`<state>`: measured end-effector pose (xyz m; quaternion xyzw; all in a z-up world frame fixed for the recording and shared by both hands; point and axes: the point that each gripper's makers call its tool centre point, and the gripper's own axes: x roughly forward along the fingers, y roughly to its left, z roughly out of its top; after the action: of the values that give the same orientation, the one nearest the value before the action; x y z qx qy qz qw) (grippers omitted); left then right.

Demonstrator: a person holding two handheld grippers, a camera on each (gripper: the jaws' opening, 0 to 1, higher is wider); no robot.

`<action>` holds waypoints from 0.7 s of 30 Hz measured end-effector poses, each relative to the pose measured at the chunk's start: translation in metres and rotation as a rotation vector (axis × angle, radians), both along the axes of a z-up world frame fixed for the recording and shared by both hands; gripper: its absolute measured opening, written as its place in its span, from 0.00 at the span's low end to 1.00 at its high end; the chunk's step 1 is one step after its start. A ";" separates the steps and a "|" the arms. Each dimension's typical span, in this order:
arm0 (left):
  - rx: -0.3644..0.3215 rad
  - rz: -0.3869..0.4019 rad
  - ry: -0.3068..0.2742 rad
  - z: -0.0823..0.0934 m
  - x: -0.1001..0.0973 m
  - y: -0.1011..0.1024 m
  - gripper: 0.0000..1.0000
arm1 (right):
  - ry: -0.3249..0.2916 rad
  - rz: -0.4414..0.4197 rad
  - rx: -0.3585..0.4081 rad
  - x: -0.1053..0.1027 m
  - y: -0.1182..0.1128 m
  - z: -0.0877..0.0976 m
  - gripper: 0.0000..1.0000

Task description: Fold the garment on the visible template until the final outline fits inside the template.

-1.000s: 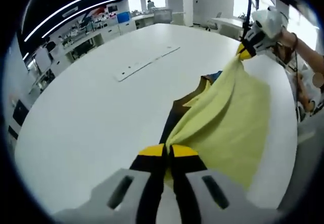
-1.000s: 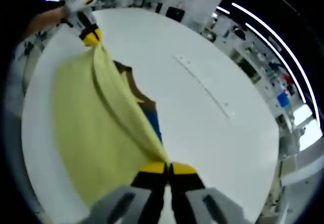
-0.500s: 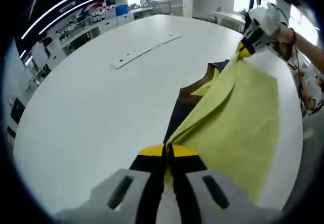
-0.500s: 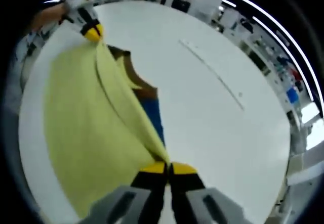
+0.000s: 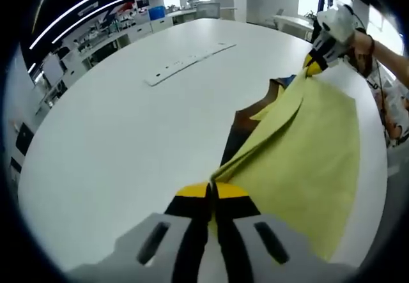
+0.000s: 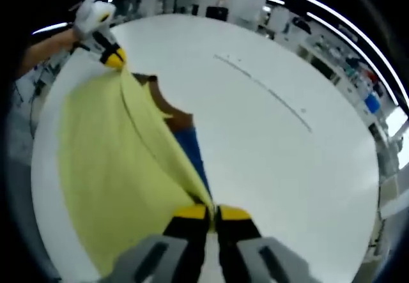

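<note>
A pale yellow garment (image 5: 307, 149) hangs stretched between my two grippers above a white table (image 5: 121, 136). My left gripper (image 5: 213, 190) is shut on one corner of it; the right gripper (image 5: 313, 66) shows at the far upper right, shut on the other corner. In the right gripper view, the yellow garment (image 6: 108, 161) spreads to the left. My right gripper (image 6: 213, 211) is shut on its near corner and the left gripper (image 6: 114, 58) holds the far one. A brown and blue template (image 6: 185, 136) lies under the cloth, also visible as the template (image 5: 246, 130).
A long flat white strip (image 5: 185, 66) lies on the table beyond the garment, seen again as the strip (image 6: 262, 91). A person's hand (image 5: 367, 40) holds the right gripper. Desks and shelves stand past the table edge (image 5: 83, 46).
The garment has dropped lower and spread flatter toward the table, held at both corners. Both views shifted slightly with the hands.
</note>
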<state>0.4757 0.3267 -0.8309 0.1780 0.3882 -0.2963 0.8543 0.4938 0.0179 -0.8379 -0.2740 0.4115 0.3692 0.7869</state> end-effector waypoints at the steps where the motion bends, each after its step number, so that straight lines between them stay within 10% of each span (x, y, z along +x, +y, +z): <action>1: 0.008 -0.008 -0.006 0.001 -0.001 0.000 0.00 | -0.004 -0.004 0.007 0.000 0.000 0.002 0.07; 9: 0.052 -0.023 -0.005 0.000 -0.008 0.012 0.11 | -0.045 0.054 0.030 -0.012 0.004 0.017 0.24; 21: 0.072 -0.101 -0.065 -0.003 -0.022 0.015 0.09 | -0.109 0.192 -0.053 -0.005 0.009 -0.004 0.16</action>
<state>0.4537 0.3414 -0.8335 0.2374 0.3612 -0.3189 0.8435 0.4890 0.0268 -0.8414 -0.3525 0.3495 0.4164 0.7617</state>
